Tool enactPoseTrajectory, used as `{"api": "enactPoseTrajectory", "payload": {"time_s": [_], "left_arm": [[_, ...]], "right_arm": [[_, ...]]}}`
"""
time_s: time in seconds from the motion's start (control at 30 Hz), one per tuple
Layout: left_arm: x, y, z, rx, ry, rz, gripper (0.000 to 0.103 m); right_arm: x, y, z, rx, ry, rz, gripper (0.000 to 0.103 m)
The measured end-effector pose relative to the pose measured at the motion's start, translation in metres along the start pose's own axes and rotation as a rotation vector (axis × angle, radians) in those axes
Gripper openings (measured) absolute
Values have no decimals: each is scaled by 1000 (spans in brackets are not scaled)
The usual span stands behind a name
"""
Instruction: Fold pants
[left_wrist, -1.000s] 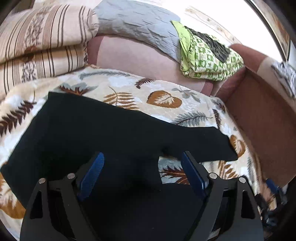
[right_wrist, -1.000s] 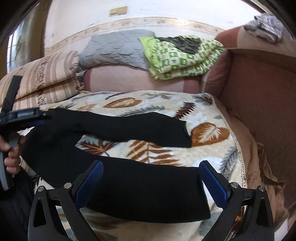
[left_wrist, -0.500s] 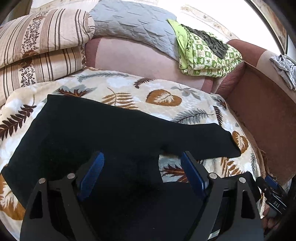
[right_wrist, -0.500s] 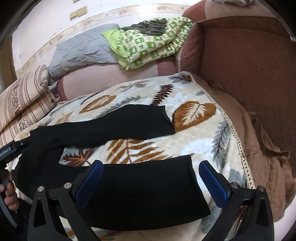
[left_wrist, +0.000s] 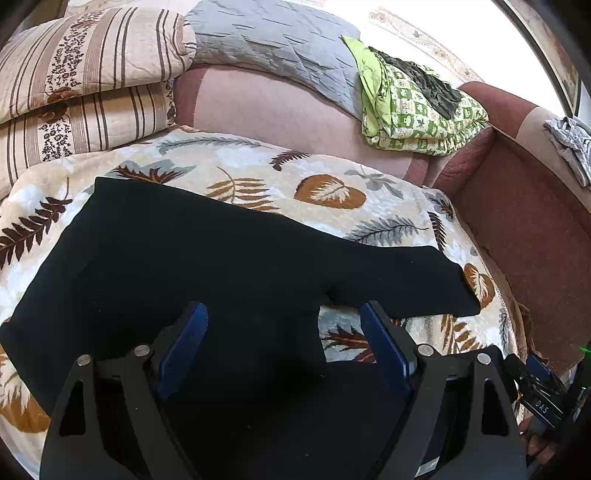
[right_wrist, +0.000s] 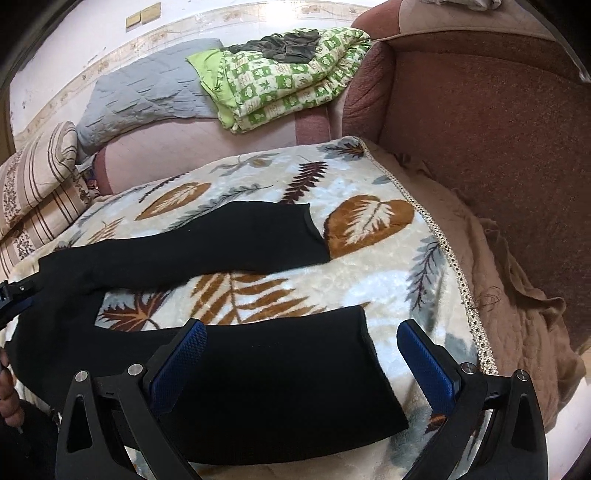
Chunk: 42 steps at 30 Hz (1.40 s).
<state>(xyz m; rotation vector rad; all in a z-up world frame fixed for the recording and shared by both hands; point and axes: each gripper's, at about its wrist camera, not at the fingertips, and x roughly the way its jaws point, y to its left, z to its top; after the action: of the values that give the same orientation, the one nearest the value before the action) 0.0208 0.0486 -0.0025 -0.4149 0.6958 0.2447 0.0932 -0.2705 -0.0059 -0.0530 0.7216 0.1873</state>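
Now pants (right_wrist: 229, 365) flat on leaf-print blanket (right_wrist: 388, 288), legs splayed toward sofa arm. Right claw (right_wrist: 301, 360) gaping, empty, over near leg's hem; left claw (left_wrist: 282, 339) gaping over crotch.

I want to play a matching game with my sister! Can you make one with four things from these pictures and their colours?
Things:
1. pants
2. folded quilt
3. pillows
4. claw pads

Colours:
a. blue
b. beige with brown stripes
c. black
d. green and white checks

Pairs: 1-c, 2-d, 3-b, 4-a
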Motion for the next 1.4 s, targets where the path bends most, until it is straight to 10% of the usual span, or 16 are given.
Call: {"api": "enactPoseTrajectory", "payload": {"time_s": [1.03, 1.4], "left_arm": [[-3, -4, -2, 21, -10, 30, 85], [7, -19, -12, 133, -5, 322, 85]], "right_arm": [[2, 3, 1, 5, 1, -25, 103], [5, 4, -2, 15, 5, -20, 103]]}}
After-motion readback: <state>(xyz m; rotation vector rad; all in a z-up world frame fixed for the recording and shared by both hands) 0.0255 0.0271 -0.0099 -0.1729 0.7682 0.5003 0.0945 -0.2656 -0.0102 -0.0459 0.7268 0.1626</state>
